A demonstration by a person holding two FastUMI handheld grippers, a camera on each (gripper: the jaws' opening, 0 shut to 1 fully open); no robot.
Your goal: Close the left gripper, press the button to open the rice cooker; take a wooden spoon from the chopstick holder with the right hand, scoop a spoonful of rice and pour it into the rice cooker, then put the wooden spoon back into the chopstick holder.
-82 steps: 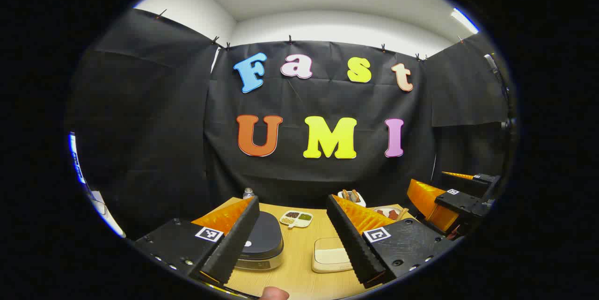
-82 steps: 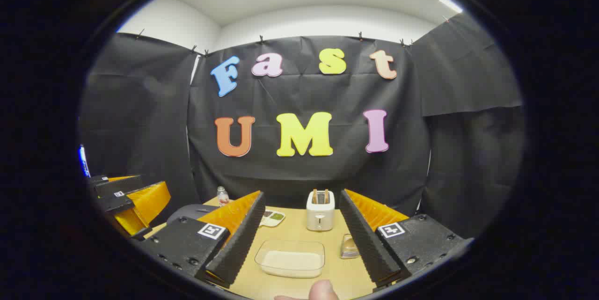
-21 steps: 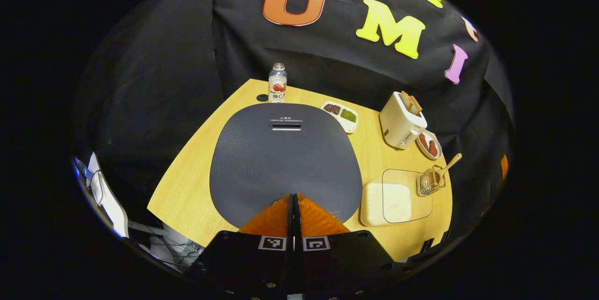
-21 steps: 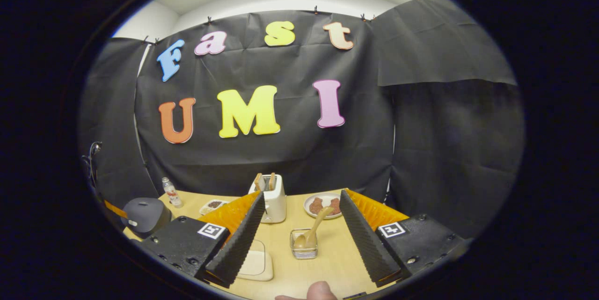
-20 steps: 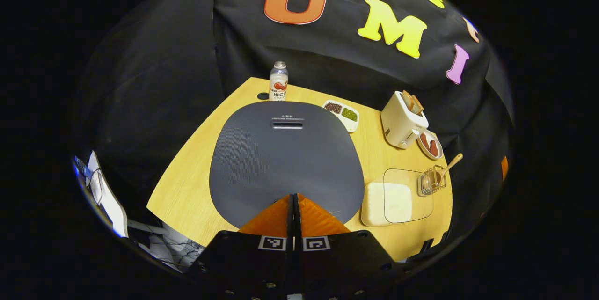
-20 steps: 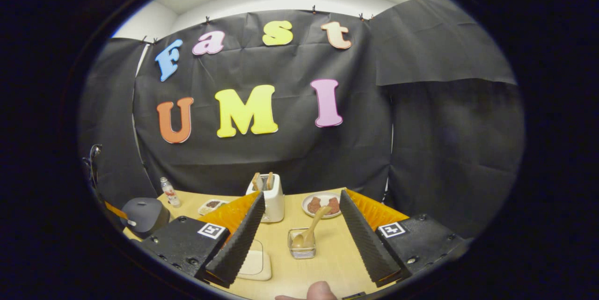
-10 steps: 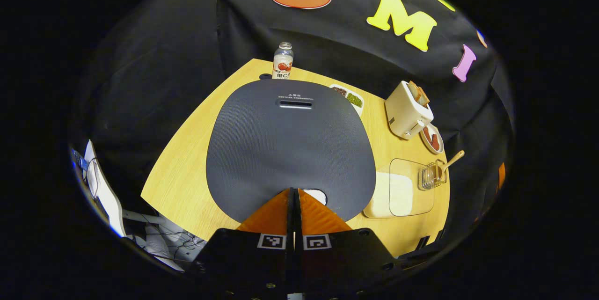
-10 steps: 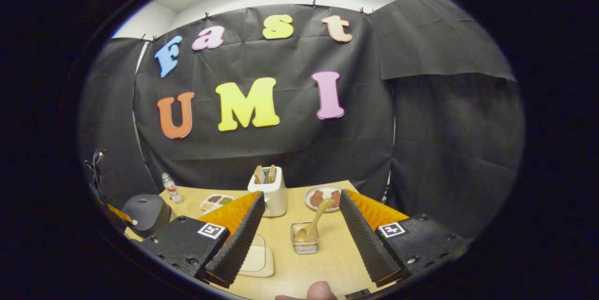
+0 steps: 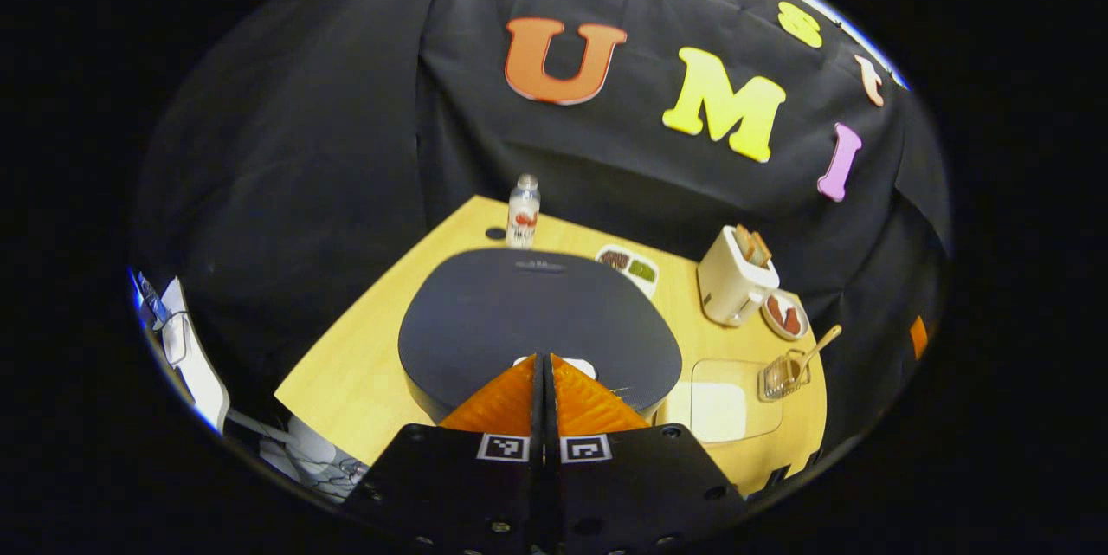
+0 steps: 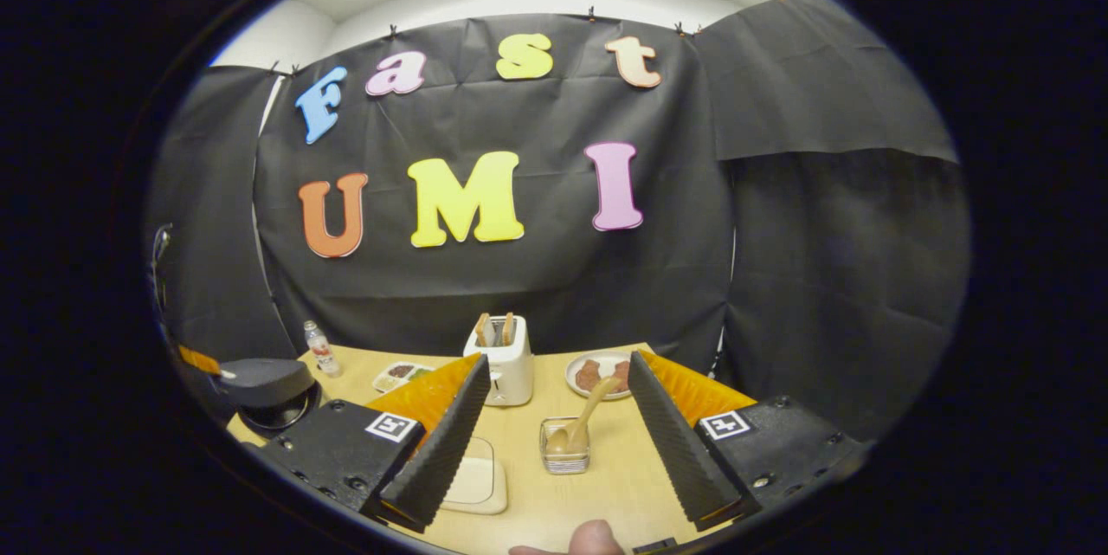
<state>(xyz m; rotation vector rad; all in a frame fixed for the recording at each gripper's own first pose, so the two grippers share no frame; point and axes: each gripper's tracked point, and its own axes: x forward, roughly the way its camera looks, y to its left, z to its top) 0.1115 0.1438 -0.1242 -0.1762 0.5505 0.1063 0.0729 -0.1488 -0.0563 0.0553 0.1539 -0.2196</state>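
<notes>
My left gripper (image 9: 544, 358) is shut with nothing between its fingers, its tips at the front edge of the dark grey rice cooker (image 9: 537, 321), right by the white button (image 9: 578, 365). In the right gripper view the rice cooker (image 10: 264, 390) stands at the far left with its lid lifted off the body. The wooden spoon (image 10: 590, 413) leans in the wire chopstick holder (image 10: 564, 447), just ahead of my right gripper (image 10: 559, 360), which is open and holds nothing. The clear rice container (image 10: 472, 477) lies left of the holder. Spoon (image 9: 815, 345), holder (image 9: 779, 376) and rice container (image 9: 715, 387) sit right of the cooker.
Along the back of the wooden table (image 9: 363, 356) stand a small bottle (image 9: 523, 222), a divided dish of beans (image 9: 630, 263), a white toaster (image 9: 731, 278) and a plate of food (image 9: 783, 313). A thumb (image 10: 593, 538) shows at the bottom of the right gripper view.
My shut left gripper has gone down onto the button at the cooker's front, and the lid has sprung up from the body. The right gripper stays open before the spoon holder.
</notes>
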